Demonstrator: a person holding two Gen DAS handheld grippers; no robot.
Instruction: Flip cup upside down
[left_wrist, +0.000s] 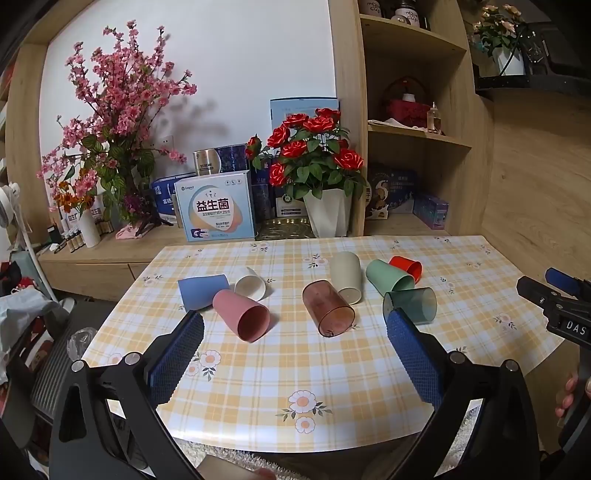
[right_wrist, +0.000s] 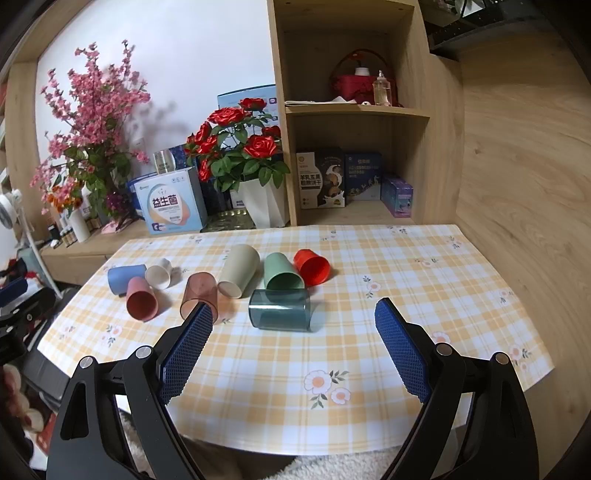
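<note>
The left gripper (left_wrist: 295, 325) and right gripper (right_wrist: 293, 319) hover with fingers apart, holding nothing; beyond them, eight plastic cups lie on their sides (none inverted) around the transparent teal cup (right_wrist: 279, 309); by my judgement, flipping hasn't begun.

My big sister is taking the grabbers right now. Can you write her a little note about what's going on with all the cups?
Left gripper: jaws wide open, empty, hovering over the near table edge.
Right gripper: same, open and empty.
Eight plastic cups lie on their sides on the yellow checked tablecloth: blue, cream-white, pink, clear brown, beige, mint green, red, smoky teal.
Done: nothing, no cup stands upside down.
Left: every cup. The smoky teal one is nearest the right gripper.
</note>
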